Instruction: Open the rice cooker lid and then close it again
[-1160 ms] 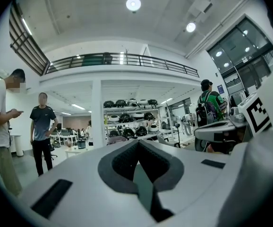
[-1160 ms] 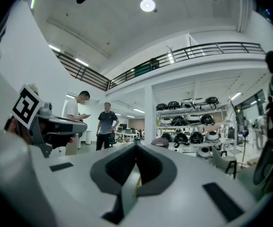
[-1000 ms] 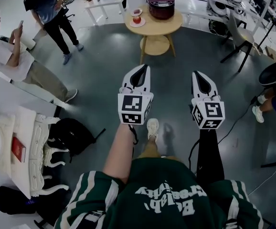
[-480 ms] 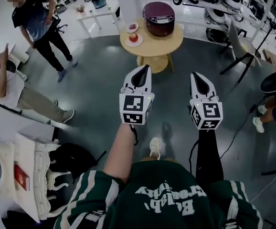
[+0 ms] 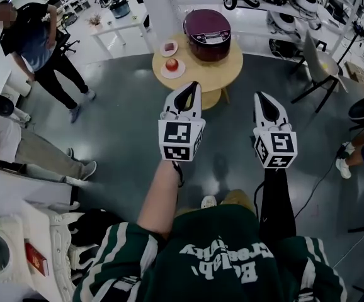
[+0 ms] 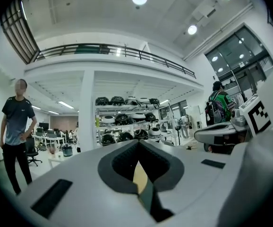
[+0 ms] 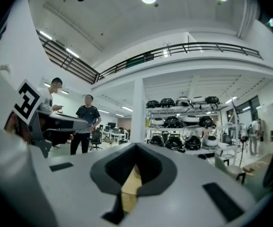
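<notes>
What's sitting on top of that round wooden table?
A closed dark red rice cooker and two small plates, one holding a red fruit. The cooker's inside is hidden.

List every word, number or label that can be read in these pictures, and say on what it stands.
Green shirt: white print, upside down, not clearly readable.
Rice cooker: panel print too small to read.
Left gripper and right gripper cubes: square markers only, no words.

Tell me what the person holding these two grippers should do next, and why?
Probably step up to the round table. The rice cooker on it has its lid down and sits well ahead of both the left gripper and the right gripper, which are shut and hold nothing.
</notes>
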`<state>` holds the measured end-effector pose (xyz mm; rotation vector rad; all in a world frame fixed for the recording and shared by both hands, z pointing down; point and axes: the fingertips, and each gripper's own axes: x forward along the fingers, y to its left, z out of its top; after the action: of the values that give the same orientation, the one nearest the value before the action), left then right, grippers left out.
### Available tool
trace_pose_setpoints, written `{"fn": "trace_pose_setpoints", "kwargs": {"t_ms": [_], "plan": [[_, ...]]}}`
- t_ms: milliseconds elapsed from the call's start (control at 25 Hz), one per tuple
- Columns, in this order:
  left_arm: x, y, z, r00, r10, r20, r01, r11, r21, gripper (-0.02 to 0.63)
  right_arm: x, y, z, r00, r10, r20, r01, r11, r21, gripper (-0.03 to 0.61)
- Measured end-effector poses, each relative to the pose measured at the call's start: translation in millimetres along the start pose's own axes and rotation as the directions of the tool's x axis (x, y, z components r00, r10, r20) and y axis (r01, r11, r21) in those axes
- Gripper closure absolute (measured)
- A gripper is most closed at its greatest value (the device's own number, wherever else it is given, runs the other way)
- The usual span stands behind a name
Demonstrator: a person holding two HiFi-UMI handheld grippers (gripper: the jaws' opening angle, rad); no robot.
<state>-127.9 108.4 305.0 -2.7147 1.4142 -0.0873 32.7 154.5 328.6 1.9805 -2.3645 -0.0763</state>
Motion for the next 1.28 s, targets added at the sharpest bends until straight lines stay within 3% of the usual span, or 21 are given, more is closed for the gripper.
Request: {"fn": "trace_pose_setpoints", "kwargs": {"t_ms": [360,680,1280], "plan": [[95.8,30.8,-21.0,1.0,0.0,-0.014,0.0,1.0,0.006,0.615,94.8,-34.1,-20.5,1.0,0.025,0.01,-0.025,1.0,0.008,0.574],[207.1,81.2,-38.1,0.998,0.055,-0.029,-0.054,0.998,0.015,0.615,223.0,-74.5,-26.5,0.996,0.082,0.026,-0.082,0.997,0.003,0.574],[391.0,154.5,-54.7,0.981,0.18,-0.071,-0.179,0.984,0.011,0.615,430.6,-128.9,-35.6,0.961,0.275,0.008,-0.275,0.961,-0.009,0.574]]}}
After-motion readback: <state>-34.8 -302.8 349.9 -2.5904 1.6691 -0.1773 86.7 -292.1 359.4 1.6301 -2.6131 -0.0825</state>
